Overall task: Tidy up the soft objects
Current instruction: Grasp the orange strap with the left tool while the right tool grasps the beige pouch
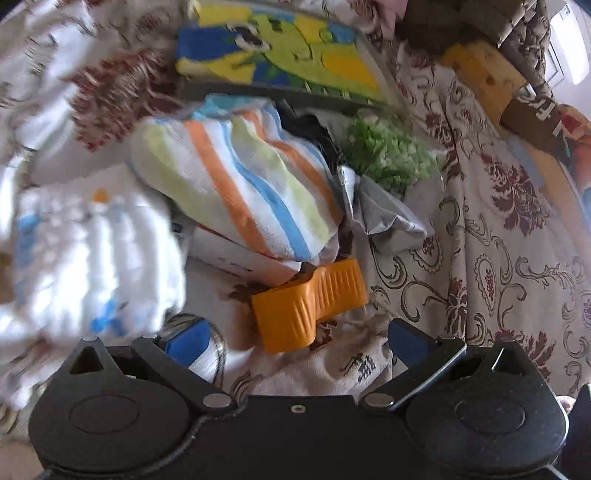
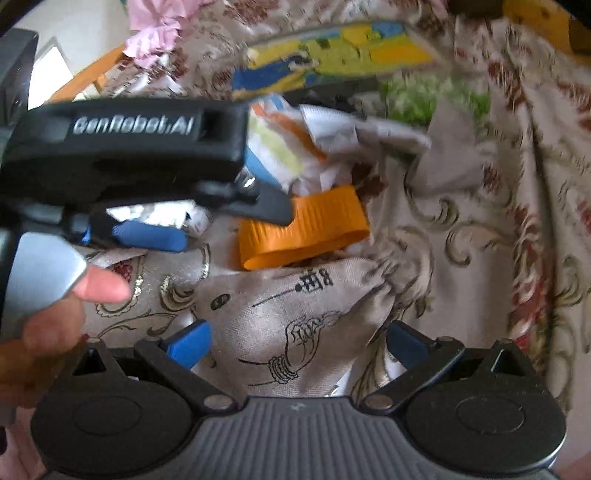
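A heap of soft things lies on a floral bedspread [image 1: 498,258]. A striped towel [image 1: 240,177] tops the heap, with a white and blue cloth [image 1: 85,258] to its left. Beside the towel lie a grey cloth [image 1: 388,214] and a green fuzzy item [image 1: 388,151]. An orange ribbed plastic piece [image 1: 310,302] sits just ahead of my open left gripper [image 1: 297,339]. A beige printed pouch [image 2: 295,314] lies between the fingers of my open right gripper [image 2: 299,343]. The left gripper [image 2: 221,221] shows in the right wrist view, hovering near the orange piece [image 2: 303,229].
A cartoon towel in yellow, green and blue [image 1: 280,55] lies flat at the back of the heap. Pink fabric [image 2: 155,26] is at the far left. A wooden frame [image 1: 487,74] runs along the right. A hand [image 2: 55,325] holds the left gripper's handle.
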`<state>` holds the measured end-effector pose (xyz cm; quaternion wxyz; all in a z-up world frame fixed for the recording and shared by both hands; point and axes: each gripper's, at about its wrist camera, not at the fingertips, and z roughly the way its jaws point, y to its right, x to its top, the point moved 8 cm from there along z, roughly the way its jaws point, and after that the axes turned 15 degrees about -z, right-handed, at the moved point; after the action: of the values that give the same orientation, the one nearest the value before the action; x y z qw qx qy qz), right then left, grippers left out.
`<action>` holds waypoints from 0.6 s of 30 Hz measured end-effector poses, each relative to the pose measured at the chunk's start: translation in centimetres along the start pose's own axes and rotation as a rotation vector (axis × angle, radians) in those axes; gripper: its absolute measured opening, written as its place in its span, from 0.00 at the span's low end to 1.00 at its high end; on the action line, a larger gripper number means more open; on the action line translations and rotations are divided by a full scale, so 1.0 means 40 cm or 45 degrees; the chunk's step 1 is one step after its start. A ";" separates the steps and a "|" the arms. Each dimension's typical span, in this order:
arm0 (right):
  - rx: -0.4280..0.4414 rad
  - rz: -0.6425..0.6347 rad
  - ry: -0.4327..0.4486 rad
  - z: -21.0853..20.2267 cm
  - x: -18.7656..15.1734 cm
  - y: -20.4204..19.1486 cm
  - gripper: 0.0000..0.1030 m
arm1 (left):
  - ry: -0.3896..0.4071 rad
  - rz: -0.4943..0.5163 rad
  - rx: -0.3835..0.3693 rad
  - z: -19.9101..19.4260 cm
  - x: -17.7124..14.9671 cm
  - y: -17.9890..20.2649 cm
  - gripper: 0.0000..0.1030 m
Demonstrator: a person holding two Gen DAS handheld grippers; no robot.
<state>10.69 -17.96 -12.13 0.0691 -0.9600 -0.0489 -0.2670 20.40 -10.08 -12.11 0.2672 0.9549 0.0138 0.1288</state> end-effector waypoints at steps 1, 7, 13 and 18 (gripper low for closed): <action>-0.004 0.025 -0.008 0.008 -0.002 0.006 1.00 | -0.019 -0.014 -0.003 0.016 0.005 -0.002 0.98; -0.030 0.136 -0.028 0.053 -0.003 0.031 1.00 | -0.092 -0.032 -0.046 0.069 0.029 -0.013 0.92; -0.018 0.187 -0.023 0.062 -0.013 0.041 0.98 | -0.091 0.019 -0.068 0.078 0.032 -0.014 0.58; 0.020 0.196 -0.003 0.055 -0.011 0.032 0.83 | -0.115 -0.004 -0.051 0.088 0.029 -0.028 0.37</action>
<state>11.58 -18.92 -14.37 0.0969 -0.9606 0.0229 -0.2594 22.44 -10.80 -15.31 0.2868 0.9542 0.0007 0.0855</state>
